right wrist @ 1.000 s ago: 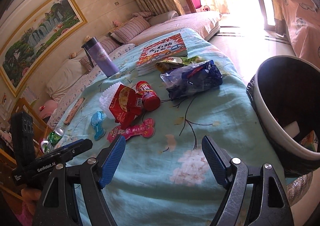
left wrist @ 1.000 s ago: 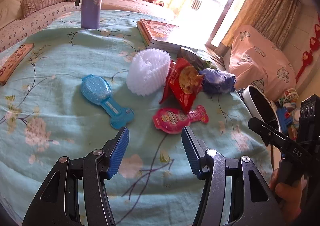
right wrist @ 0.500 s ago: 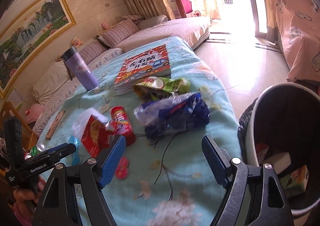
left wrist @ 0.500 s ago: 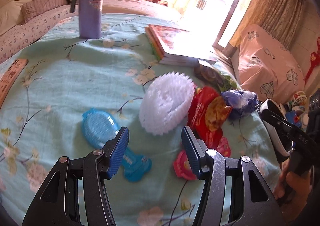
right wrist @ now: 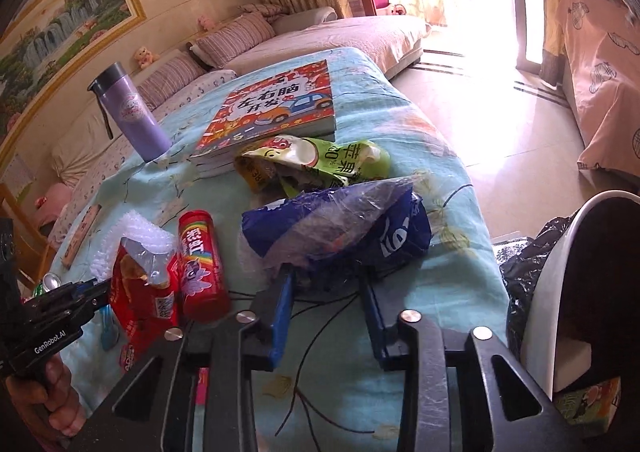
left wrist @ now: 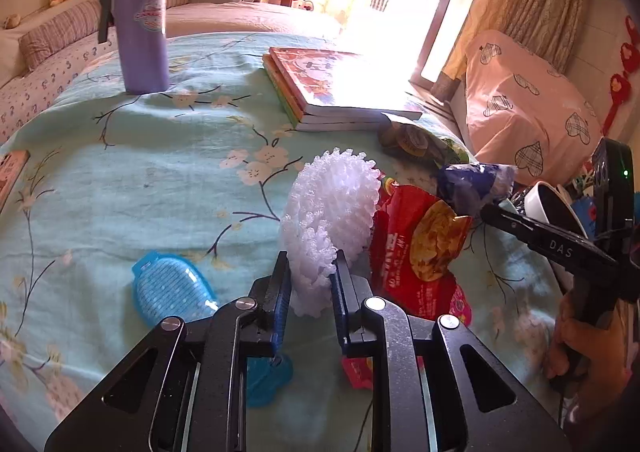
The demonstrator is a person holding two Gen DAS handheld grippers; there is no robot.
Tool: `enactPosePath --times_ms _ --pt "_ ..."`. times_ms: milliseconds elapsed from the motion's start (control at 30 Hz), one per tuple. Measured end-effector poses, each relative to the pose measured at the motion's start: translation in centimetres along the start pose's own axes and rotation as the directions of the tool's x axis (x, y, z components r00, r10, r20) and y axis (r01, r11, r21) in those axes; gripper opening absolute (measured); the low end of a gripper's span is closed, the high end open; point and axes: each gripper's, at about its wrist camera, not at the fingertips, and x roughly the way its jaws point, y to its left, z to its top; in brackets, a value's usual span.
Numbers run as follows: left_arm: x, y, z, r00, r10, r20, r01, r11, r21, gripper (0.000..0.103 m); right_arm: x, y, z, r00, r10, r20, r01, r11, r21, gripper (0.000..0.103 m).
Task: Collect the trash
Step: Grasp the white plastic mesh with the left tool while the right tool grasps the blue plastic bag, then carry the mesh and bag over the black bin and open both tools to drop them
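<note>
Floral tablecloth (left wrist: 132,180) strewn with litter — left gripper (left wrist: 310,274), just closing, pinches foam net (left wrist: 332,208); right gripper (right wrist: 326,292), narrowing, brackets blue bag (right wrist: 340,228), grip unclear — slick film could slip before the bin (right wrist: 560,284).

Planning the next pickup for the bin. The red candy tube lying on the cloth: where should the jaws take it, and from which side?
Probably mid-body, from above. The red candy tube lies on its side, lengthwise away from the right wrist camera, so its round flanks offer the narrow span. The red chip bag crowds its left flank; that jaw likely has to wedge in.
</note>
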Motion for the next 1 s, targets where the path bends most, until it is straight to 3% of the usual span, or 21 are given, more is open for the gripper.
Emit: enactPosePath --times_ms 100,167,533,767,1000 --pt "-1.6 0.4 -0.7 1.0 0.004 0.023 -0.004 1.0 -0.027 0.017 -0.8 0.0 -0.6 1.0 0.015 0.01 -0.015 1.0 0.005 0.009" --pt "-3.0 0.6 -1.2 0.999 0.008 0.046 -0.006 0.999 -0.045 0.017 -1.6 0.2 -1.0 0.999 0.031 0.017 -0.031 1.0 0.003 0.0" --pt "-8.1 -0.6 -2.9 0.994 -0.035 0.103 0.041 0.997 -0.063 0.017 -7.2 1.3 -3.3 0.991 0.116 0.072 -0.115 0.993 -0.015 0.0" --pt "-9.1 -4.5 -3.3 0.989 -0.111 0.102 0.112 0.994 -0.001 0.017 -10.3 1.2 -4.6 0.985 0.129 0.112 -0.129 0.992 -0.007 0.0" --pt "-8.0 -10.0 -3.6 0.981 -0.181 0.064 0.175 0.981 0.077 0.017 -13.1 -1.8 -5.8 0.987 0.077 0.143 -0.084 0.996 0.04 0.0"
